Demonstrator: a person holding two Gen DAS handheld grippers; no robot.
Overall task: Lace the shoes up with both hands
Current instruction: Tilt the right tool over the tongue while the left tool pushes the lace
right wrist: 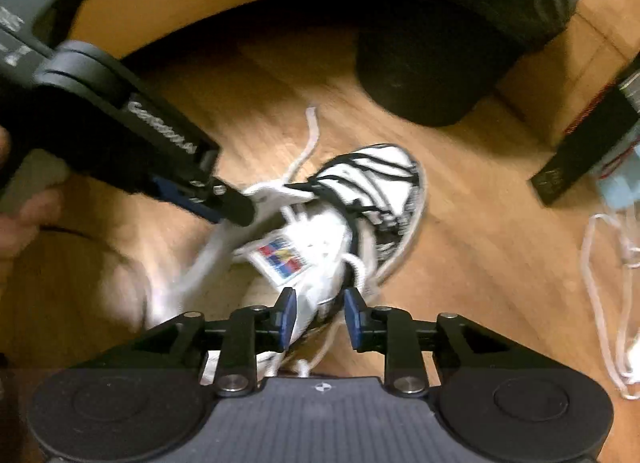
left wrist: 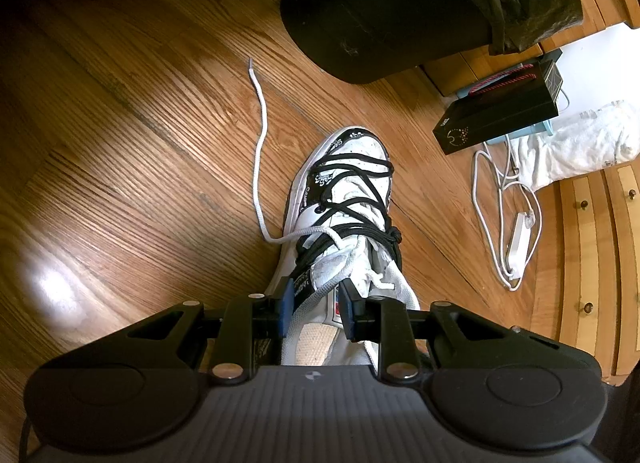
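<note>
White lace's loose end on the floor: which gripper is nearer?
Left. Left gripper straddles the white-and-black sneaker's tongue, closer to the lace end; the right gripper hangs back at the collar.

White shoe (left wrist: 352,199) showing black laces (left wrist: 352,183), white lace (left wrist: 260,151) trailing left, brown wood-grain floor (left wrist: 140,123), black bin (left wrist: 380,11) far.

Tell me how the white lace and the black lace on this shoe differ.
The white lace is thick, and one end trails loose across the wood floor; the black lace is thinner and stays on the shoe. The white lace crosses only near the tongue, while the black lace runs back and forth over the whole front. Both are threaded on the same shoe.
</note>
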